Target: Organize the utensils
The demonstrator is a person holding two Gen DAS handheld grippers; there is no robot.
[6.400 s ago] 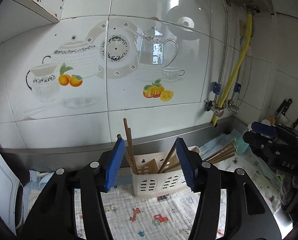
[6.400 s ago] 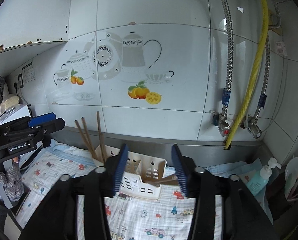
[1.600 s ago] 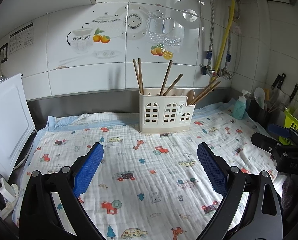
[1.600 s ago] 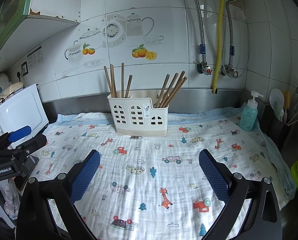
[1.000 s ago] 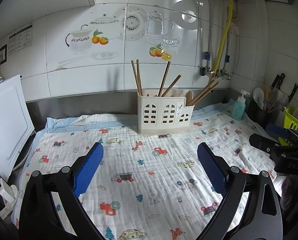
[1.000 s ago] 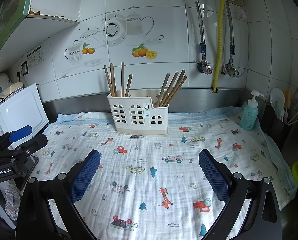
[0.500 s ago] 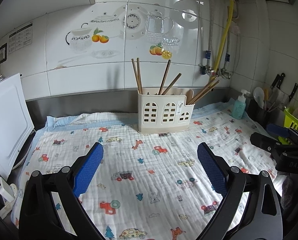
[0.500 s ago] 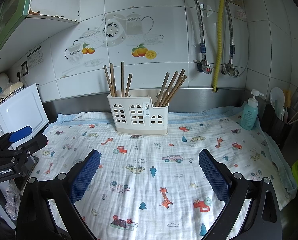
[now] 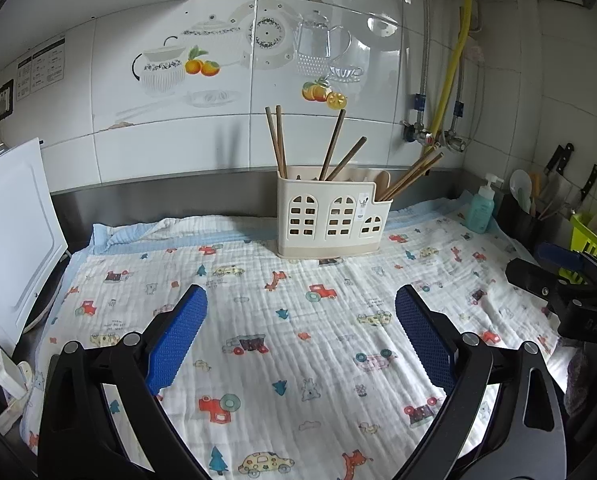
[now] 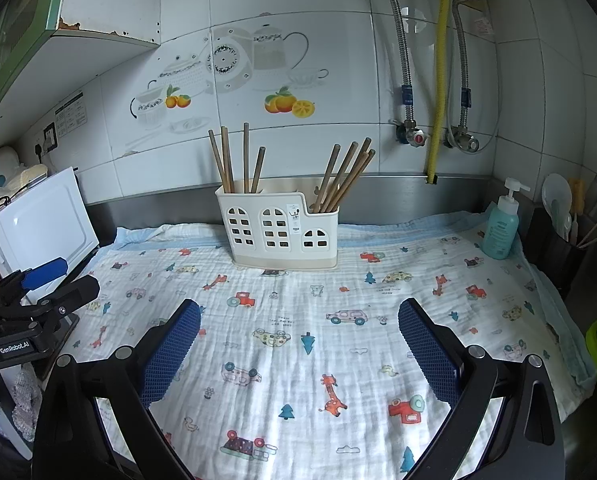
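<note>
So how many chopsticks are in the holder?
About 9: four upright in the holder's left compartment, roughly five leaning right in the low right one. They overlap, so some may be hidden.

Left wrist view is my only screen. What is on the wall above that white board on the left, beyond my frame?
Observer: A green cabinet, mounted high on the wall.
Operator: Can you see the hand-held gripper that carries my camera?
Observer: Yes, side-on at the lower left: the left hand-held gripper has a GenRobot.AI label.
Operator: Is the other one holding anything?
Observer: No. The right hand-held gripper is wide open and empty, above the printed cloth.
</note>
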